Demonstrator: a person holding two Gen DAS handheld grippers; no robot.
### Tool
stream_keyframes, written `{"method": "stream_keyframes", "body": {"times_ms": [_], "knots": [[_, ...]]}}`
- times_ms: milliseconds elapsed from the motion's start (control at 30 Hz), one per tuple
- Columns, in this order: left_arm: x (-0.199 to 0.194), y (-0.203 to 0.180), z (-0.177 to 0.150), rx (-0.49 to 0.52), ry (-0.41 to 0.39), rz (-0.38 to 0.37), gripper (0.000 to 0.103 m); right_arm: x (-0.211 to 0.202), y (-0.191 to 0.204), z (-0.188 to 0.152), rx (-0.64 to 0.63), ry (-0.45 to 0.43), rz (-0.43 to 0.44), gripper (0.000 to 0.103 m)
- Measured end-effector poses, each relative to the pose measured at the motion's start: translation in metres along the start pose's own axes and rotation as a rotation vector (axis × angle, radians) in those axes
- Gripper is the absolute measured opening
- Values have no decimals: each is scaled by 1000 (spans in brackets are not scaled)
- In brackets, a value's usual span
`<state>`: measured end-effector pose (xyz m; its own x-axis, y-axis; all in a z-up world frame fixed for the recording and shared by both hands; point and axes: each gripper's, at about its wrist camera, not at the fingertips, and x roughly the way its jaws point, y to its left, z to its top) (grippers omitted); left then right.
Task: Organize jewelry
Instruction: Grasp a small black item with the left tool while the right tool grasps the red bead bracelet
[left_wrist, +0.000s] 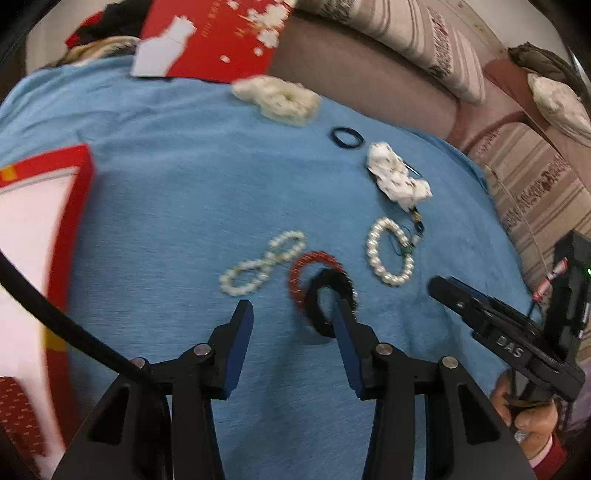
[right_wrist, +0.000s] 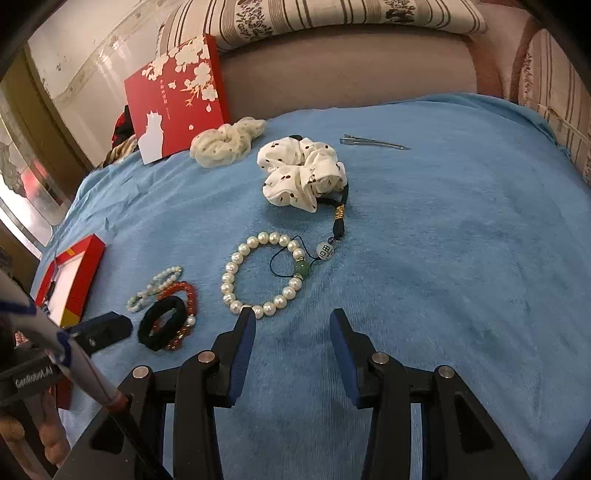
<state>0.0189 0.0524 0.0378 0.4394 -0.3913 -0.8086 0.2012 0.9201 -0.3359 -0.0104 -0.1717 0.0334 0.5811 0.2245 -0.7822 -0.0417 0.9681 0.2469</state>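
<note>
On blue blanket (right_wrist: 424, 229), hair clip (right_wrist: 373, 143) lies flat, long axis left-right.

A blue blanket (right_wrist: 424, 229) carries everything. On it lie pearl bracelets (right_wrist: 264, 275), scrunchies (right_wrist: 303, 171), a hair clip (right_wrist: 373, 142) and red boxes (right_wrist: 70, 277).

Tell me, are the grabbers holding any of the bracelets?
No, nothing is held. The left gripper is open, one finger poking into the black hair tie, not squeezing it. The right gripper is open above the blanket, near the pearl bracelet.
</note>
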Motion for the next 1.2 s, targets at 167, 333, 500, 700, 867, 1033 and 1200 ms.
{"method": "stream_keyframes", "body": {"times_ms": [167, 333, 500, 700, 867, 1033, 1200], "knots": [[25, -18, 2, 67, 7, 3, 39, 11, -6, 0, 16, 22, 14, 45], [21, -25, 5, 83, 4, 6, 5, 13, -6, 2, -7, 14, 5, 45], [-14, -4, 9, 11, -16, -66, 5, 16, -10, 6, 15, 13, 26, 45], [-28, 20, 13, -26, -48, -17, 5, 24, 1, 6, -12, 20, 43, 45], [-26, 24, 12, -41, -34, -5, 5, 32, 12, 6, -64, -11, 2, 45], [-26, 17, 10, -4, -41, 22, 5, 34, 18, 7, -88, -6, 37, 17], [-33, 22, 11, -15, -65, 42, 5, 29, 27, 4, -90, 11, 65, 1]]}}
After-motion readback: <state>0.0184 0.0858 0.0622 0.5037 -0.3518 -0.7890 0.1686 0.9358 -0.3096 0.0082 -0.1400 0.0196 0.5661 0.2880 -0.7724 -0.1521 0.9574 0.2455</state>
